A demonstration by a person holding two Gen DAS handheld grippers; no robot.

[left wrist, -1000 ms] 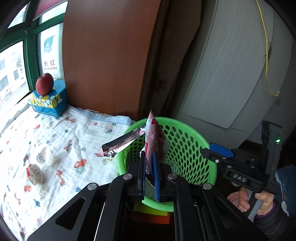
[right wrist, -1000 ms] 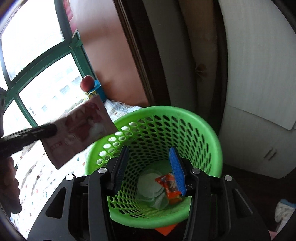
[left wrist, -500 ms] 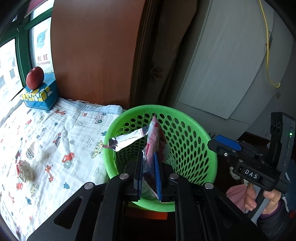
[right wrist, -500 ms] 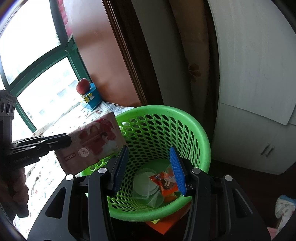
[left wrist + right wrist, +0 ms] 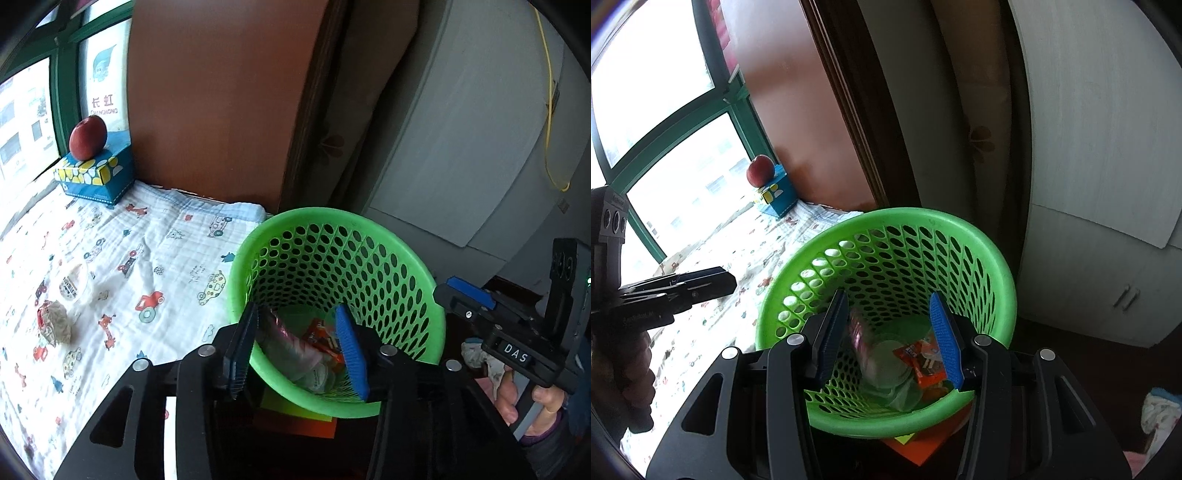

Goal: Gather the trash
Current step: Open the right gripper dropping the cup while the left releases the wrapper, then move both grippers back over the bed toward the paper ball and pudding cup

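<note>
the pink wrapper (image 5: 284, 339) lies inside the green basket (image 5: 406, 266), blurred in the right wrist view, beside what looks like an orange packet (image 5: 320, 338) and a clear lid (image 5: 886, 356). the left gripper (image 5: 299, 347) sits above the basket's near rim with its jaws spread, nothing between them. the right gripper (image 5: 892, 339) hangs over the basket too, spread apart and empty. on the printed cloth (image 5: 155, 258) left of the basket lie a crumpled wad (image 5: 55, 326) and a clear cup (image 5: 74, 282); an apple (image 5: 88, 137) rests on a blue tissue box (image 5: 96, 173).
</note>
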